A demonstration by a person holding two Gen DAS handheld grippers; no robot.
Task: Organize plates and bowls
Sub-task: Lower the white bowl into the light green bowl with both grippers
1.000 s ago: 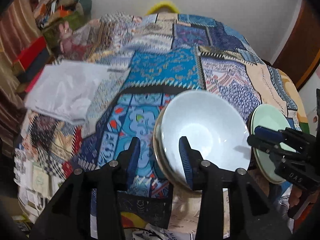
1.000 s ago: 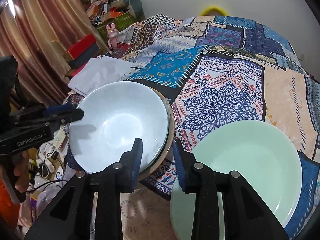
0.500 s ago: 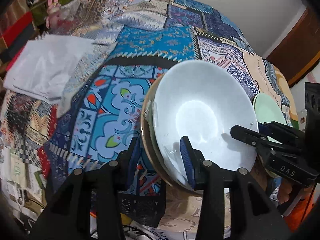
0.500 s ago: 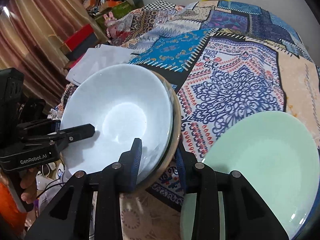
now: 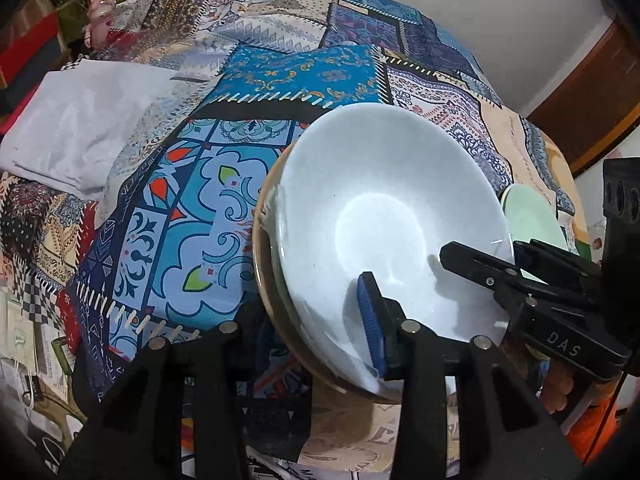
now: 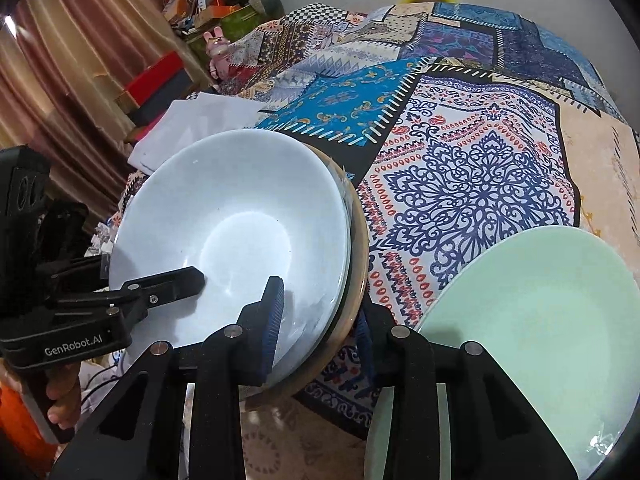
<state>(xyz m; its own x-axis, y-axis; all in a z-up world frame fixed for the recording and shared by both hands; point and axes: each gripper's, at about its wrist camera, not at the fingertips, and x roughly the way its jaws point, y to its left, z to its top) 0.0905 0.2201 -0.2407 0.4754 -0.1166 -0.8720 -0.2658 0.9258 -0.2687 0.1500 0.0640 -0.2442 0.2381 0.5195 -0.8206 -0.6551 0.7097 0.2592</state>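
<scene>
Bowl stack rim clamped by both hand-held grippers; outer fingers hidden.

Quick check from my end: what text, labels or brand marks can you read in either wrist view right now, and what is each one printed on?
"GenRobot.AI": white lettering on the side of the left gripper, seen in the right wrist view.
"DAS": pale letters on the body of the right gripper, seen in the left wrist view.
Printed papers at the table's lower left edge: too small and blurred to read.
The stack of bowls and green plate show no markings.
</scene>
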